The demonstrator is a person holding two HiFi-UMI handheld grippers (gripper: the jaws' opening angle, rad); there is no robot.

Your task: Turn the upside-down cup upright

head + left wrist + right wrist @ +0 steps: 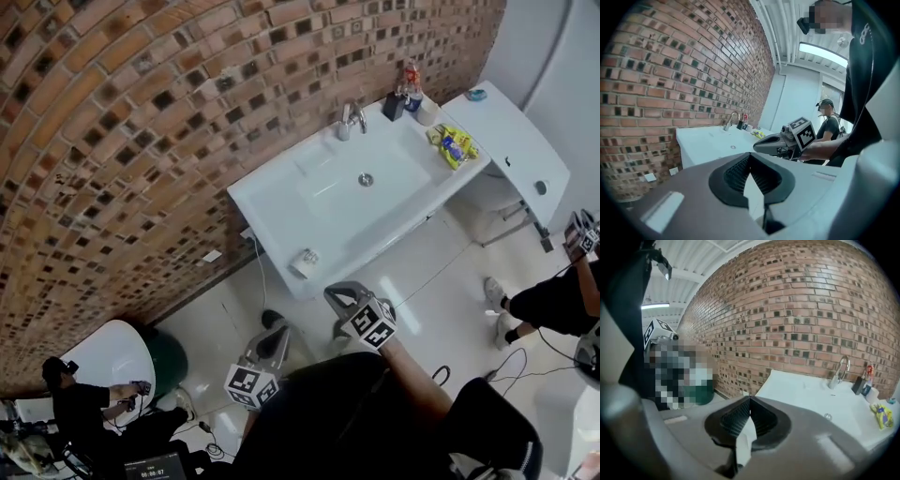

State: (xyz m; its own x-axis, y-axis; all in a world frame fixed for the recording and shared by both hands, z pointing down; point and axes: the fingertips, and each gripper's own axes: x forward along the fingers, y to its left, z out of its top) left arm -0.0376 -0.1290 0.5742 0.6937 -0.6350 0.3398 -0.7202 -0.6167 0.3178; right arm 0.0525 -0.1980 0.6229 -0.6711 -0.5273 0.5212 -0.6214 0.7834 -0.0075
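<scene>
Sitting near the white counter (272,199) front edge, small clear cup (305,262).

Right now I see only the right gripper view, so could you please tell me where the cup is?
Observer: The head view shows the cup on the sink counter, near the corner closest to you.
Operator: Am I close to it on this side?
Observer: Not yet. The right gripper is off the counter's edge, over the floor, apart from the cup.
Operator: And on my other side?
Observer: The left gripper is farther back from the counter, with its jaws together and nothing between them.
</scene>
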